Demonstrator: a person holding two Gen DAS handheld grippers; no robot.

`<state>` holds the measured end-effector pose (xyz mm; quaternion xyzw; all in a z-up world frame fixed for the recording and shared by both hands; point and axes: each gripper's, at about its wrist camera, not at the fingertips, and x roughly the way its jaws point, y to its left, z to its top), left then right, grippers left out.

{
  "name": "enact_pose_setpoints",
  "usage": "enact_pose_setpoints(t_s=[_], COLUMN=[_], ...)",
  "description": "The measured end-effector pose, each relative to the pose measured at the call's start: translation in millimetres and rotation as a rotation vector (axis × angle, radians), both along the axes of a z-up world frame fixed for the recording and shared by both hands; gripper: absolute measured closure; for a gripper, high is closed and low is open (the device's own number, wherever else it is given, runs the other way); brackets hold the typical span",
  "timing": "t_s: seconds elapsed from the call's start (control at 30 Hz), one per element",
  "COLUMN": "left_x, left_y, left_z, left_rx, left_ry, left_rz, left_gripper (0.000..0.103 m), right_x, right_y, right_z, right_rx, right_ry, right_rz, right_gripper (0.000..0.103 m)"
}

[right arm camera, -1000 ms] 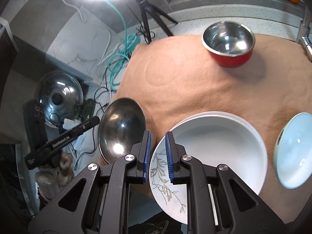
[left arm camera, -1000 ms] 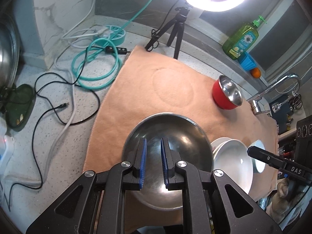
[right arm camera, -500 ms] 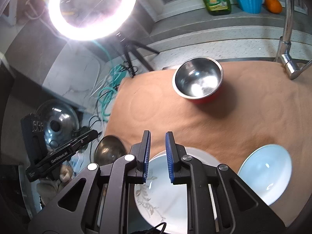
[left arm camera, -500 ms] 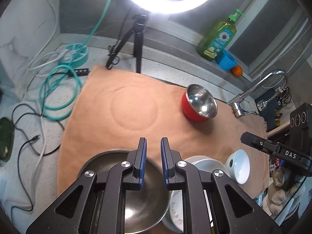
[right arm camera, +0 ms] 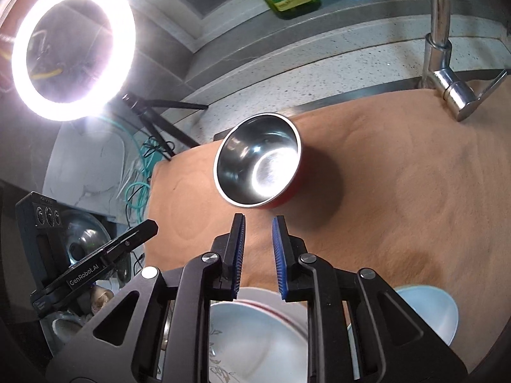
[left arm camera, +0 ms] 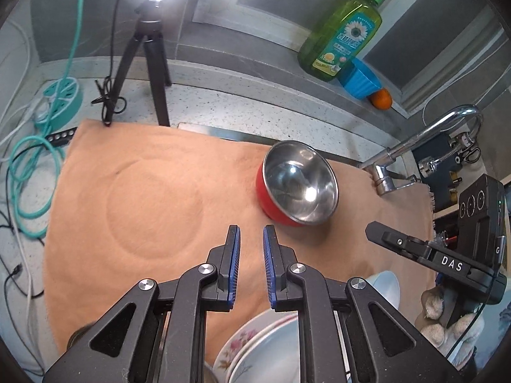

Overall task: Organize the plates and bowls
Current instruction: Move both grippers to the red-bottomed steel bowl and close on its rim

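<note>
Plates [right arm camera: 255, 335] sit below both empty grippers (left [left arm camera: 251, 268] jaws nearly together, right [right arm camera: 258, 255] jaws opening), so approach a rim squarely.

One red bowl with a steel inside [left arm camera: 298, 183] sits ahead of the left tongs, slightly to their right. One pale blue bowl [left arm camera: 388, 287] lies to their right, partly hidden. At least two plates [left arm camera: 255, 344], stacked, show under the left tongs; an exact count cannot be told. One orange cloth [left arm camera: 153, 191] covers the desk. Beyond the tongs: one green soap bottle [left arm camera: 341, 35], one blue cup [left arm camera: 361, 78], one orange [left arm camera: 381, 99], one tap [left arm camera: 424, 146], one tripod [left arm camera: 147, 54].
</note>
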<state>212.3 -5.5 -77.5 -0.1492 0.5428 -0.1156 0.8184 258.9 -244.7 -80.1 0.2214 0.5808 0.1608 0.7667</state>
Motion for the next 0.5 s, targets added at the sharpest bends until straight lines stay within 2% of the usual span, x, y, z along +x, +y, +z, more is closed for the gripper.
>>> enact_pose_setpoints(t_s=[0.1, 0.5], left_x=[15, 67], left_y=[-7, -34], left_z=[-6, -32], left_rx=[0.012, 0.076], left_ry=[0.015, 0.06], left_rz=[-0.005, -0.03], left_gripper=[0.09, 0.09], right_x=[9, 45], right_y=[-7, -7], right_z=[-8, -29], right_rx=[0.006, -0.038], right_ry=[0.02, 0.034], right_rz=[-0.02, -0.013], right_gripper=[0.076, 0.076])
